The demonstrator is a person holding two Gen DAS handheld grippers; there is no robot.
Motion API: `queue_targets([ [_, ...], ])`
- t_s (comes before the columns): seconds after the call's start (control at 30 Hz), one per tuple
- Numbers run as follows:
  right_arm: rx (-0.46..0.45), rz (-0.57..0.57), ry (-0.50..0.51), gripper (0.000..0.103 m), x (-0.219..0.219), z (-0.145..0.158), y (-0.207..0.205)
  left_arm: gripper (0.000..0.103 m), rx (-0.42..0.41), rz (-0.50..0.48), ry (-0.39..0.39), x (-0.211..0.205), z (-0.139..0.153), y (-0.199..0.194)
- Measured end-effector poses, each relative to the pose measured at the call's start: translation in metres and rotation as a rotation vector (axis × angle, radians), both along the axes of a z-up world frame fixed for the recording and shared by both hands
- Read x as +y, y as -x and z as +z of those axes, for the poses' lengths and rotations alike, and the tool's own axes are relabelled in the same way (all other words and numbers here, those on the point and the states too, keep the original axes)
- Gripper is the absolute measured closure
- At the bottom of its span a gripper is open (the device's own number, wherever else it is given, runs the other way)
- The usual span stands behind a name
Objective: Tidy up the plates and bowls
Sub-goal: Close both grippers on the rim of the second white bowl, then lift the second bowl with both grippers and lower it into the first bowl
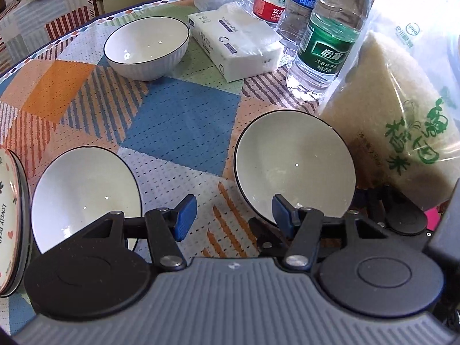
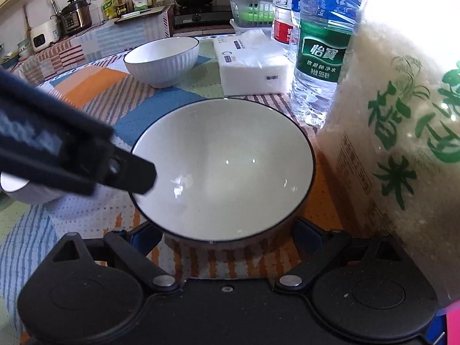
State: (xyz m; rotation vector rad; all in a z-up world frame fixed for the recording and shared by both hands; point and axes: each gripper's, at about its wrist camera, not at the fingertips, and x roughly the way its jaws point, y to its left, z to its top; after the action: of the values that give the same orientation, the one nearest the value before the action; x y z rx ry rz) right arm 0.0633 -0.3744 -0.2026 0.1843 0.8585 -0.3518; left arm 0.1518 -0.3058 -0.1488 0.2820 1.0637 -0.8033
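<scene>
Left gripper [image 1: 234, 215] half-open, empty, tilted steeply down between two bowls — right gripper [image 2: 230, 237] straddling bowl [image 2: 224, 169].

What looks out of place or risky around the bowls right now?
Nothing is spilled or broken. The near bowl sits upright but very close to the big rice bag, seemingly touching it. The patterned plate stands on edge at the far left, beside another bowl. The third bowl sits apart.
</scene>
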Motion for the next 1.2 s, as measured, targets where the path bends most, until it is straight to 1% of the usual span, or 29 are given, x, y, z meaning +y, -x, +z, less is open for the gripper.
queue_targets([
  [0.1, -0.014, -0.005, 0.016, 0.005, 0.002, -0.001, -0.005, 0.051, -0.002, 0.006, 0.009, -0.004, -0.004, -0.001],
  [0.17, -0.024, -0.002, 0.027, 0.005, 0.003, -0.002, -0.006, 0.062, 0.002, 0.004, 0.0, -0.007, -0.007, -0.002],
  [0.2, -0.026, -0.002, 0.029, 0.005, 0.004, -0.002, -0.007, 0.064, 0.019, 0.003, -0.009, -0.008, -0.009, -0.004],
  [0.27, -0.029, -0.003, 0.027, 0.006, 0.004, -0.002, -0.006, 0.074, 0.048, 0.003, 0.013, -0.008, -0.009, -0.006],
  [0.3, -0.029, -0.003, 0.026, 0.006, 0.004, -0.002, -0.005, 0.076, 0.055, -0.002, 0.018, -0.008, -0.009, -0.006],
  [0.37, -0.033, -0.002, 0.022, 0.006, 0.004, -0.002, -0.005, 0.083, 0.063, -0.013, 0.029, -0.008, -0.009, -0.006],
  [0.4, -0.036, -0.002, 0.019, 0.007, 0.003, -0.002, -0.004, 0.085, 0.065, -0.019, 0.033, -0.008, -0.008, -0.005],
  [0.63, -0.052, 0.025, 0.014, 0.007, 0.008, 0.0, 0.004, 0.086, 0.032, -0.049, 0.016, -0.004, 0.0, 0.003],
  [0.8, -0.069, 0.03, -0.006, 0.008, 0.014, 0.008, 0.008, 0.086, 0.02, -0.065, 0.021, 0.008, 0.013, 0.008],
  [0.9, -0.078, 0.032, -0.004, 0.008, 0.021, 0.017, 0.014, 0.086, 0.023, -0.096, 0.045, 0.02, 0.025, 0.011],
  [1.0, -0.086, 0.048, 0.008, 0.008, 0.029, 0.03, 0.019, 0.086, 0.034, -0.105, 0.066, 0.032, 0.039, 0.013],
  [1.2, -0.134, 0.064, 0.03, 0.008, 0.048, 0.057, 0.027, 0.086, 0.001, -0.105, 0.084, 0.057, 0.07, 0.021],
])
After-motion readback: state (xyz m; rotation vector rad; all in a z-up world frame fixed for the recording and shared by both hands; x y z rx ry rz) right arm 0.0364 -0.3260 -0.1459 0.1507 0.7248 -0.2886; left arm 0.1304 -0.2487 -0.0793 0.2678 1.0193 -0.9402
